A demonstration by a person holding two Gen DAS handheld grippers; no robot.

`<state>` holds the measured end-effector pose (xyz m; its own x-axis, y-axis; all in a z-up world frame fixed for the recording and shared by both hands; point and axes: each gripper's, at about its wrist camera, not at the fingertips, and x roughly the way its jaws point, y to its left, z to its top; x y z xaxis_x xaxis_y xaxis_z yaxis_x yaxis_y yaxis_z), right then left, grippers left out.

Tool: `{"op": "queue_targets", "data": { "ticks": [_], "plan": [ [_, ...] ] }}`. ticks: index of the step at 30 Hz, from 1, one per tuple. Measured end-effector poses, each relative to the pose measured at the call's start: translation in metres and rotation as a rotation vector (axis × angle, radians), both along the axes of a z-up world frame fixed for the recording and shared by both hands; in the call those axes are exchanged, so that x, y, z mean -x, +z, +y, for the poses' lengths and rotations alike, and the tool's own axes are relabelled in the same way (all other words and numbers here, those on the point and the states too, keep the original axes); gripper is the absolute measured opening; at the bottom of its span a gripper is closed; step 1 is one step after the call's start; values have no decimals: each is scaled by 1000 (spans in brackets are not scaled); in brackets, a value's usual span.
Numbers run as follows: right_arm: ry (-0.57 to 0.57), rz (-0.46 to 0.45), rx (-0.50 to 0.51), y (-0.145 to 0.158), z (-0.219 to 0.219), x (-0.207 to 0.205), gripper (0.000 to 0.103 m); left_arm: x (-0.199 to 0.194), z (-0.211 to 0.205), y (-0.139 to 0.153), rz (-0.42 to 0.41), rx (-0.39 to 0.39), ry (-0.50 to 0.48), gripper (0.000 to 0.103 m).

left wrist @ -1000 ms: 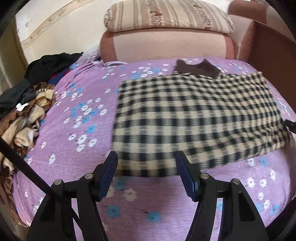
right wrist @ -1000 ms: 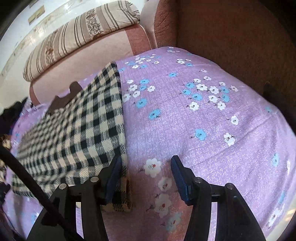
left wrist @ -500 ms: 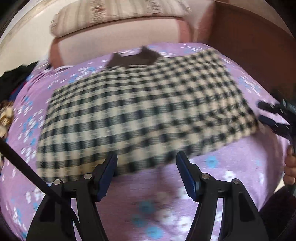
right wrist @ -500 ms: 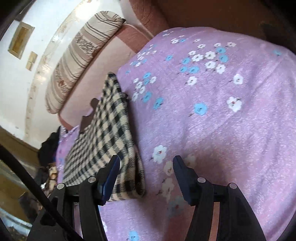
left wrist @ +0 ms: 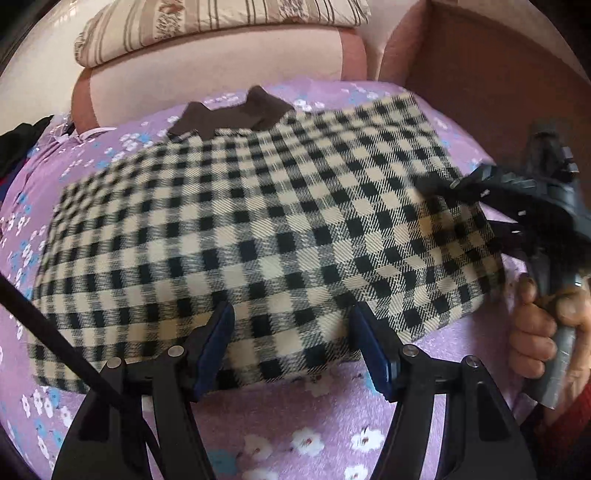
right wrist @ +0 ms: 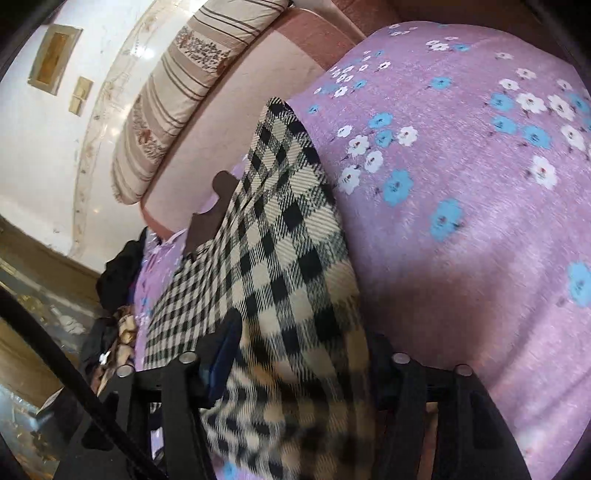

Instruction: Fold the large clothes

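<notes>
On my far left a pile of dark clothes (left wrist: 18, 147) sits at the edge of the purple flowered sheet (left wrist: 314, 443); the checked garment (left wrist: 258, 229) lies folded flat across the middle of that sheet, its brown collar (left wrist: 232, 116) pointing toward the pink sofa back (left wrist: 221, 74) and the striped cushion (left wrist: 221, 22) on top; my left gripper (left wrist: 291, 347) stands at the garment's near edge with its jaws spread wide, the blue pads (left wrist: 216, 350) reaching over the hem, though I cannot tell whether they touch it; further right, my right gripper (right wrist: 299, 369) is at the garment's right edge, and its own camera shows the checked cloth bunched up between the two fingers, filling the gap; the jaws look only partly closed, so whether they are clamped on the cloth I cannot tell; the right hand (left wrist: 543, 325) grips the handle beside the brown wooden sofa arm (left wrist: 498, 74)
</notes>
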<state>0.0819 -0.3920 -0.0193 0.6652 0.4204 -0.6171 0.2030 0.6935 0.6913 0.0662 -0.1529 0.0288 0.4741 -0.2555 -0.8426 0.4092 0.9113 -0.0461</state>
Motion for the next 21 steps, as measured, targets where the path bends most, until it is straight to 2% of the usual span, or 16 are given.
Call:
{"op": "queue_targets", "data": {
  "ticks": [1, 3, 6, 8, 12, 14, 17, 21],
  "plan": [
    [-7, 10, -10, -1, 1, -3, 35, 2, 7, 5, -10, 2, 3, 65],
    [-31, 21, -48, -1, 3, -7, 28, 5, 25, 14, -29, -2, 12, 65],
    [-48, 26, 37, 11, 11, -6, 22, 7, 67, 29, -75, -25, 57, 65],
    [-59, 38, 148, 27, 26, -6, 21, 5, 97, 36, -106, -42, 97, 65],
    [-37, 12, 285, 63, 59, -7, 19, -6, 165, 45, -148, -52, 213, 65],
    [0, -13, 326, 87, 89, -16, 18, -12, 198, 50, -150, -26, 280, 65],
    [106, -49, 405, 120, 161, -37, 14, -20, 259, 53, -143, 61, 408, 65],
    [244, -63, 435, 128, 255, -58, 9, -32, 323, 53, -120, 165, 532, 65]
  ]
}}
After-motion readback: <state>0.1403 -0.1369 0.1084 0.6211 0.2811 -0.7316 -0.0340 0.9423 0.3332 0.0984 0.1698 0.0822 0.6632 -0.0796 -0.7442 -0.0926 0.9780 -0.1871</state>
